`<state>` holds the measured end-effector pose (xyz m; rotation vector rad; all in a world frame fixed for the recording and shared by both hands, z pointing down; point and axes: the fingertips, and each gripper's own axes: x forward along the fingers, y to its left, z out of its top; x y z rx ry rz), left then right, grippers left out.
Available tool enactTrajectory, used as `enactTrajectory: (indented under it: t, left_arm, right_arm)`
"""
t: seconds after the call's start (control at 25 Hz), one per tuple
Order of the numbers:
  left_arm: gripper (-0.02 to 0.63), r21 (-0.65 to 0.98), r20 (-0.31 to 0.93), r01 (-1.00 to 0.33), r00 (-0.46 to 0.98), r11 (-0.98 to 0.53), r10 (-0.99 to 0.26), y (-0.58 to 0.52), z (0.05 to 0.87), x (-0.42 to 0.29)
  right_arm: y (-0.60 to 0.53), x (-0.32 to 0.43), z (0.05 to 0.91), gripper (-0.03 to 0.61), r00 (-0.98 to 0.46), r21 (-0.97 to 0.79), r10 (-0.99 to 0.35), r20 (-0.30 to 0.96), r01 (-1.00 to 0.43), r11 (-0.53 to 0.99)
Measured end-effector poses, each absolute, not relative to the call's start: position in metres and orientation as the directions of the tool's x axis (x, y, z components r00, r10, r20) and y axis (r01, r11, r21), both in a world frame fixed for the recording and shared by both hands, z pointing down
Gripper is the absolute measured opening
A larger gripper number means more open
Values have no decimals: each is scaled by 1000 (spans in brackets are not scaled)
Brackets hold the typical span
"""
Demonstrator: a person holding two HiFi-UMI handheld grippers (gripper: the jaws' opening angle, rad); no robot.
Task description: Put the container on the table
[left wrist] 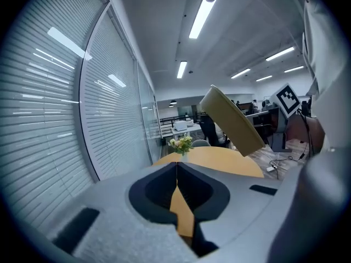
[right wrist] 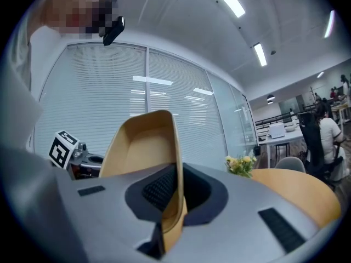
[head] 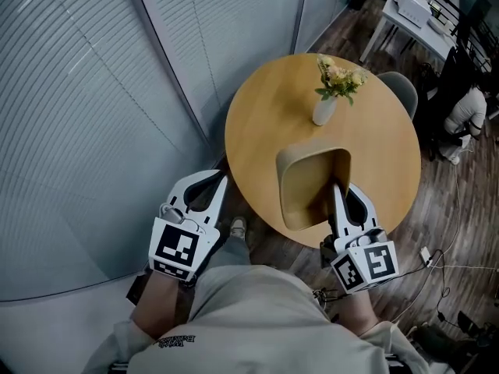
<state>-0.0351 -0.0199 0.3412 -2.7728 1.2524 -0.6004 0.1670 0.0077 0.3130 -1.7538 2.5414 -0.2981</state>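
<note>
A tan, shallow, rounded-rectangular container [head: 312,185] hangs tilted above the near edge of the round wooden table [head: 265,123]. My right gripper [head: 336,191] is shut on its right wall. In the right gripper view the container [right wrist: 143,152] stands on edge, its thin wall pinched at the right gripper [right wrist: 176,175]. My left gripper [head: 219,181] is shut and empty, left of the table's near edge. In the left gripper view its closed left gripper [left wrist: 176,167] points at the table [left wrist: 219,160], with the container [left wrist: 233,122] up to the right.
A white vase of flowers [head: 326,104] stands on the far half of the table. A glass wall with blinds [head: 93,115] runs along the left. A grey chair [head: 401,90] is behind the table. A white desk [head: 409,18] and a seated person [head: 468,111] are at the right.
</note>
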Motion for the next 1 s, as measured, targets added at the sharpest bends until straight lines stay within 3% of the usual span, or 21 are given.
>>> enactTrajectory:
  t: [1.0]
  left_arm:
    - [21, -127, 288, -650, 699, -749, -655, -155, 340, -111]
  right_arm:
    - [-112, 68, 295, 32, -270, -104, -957, 108, -960, 260]
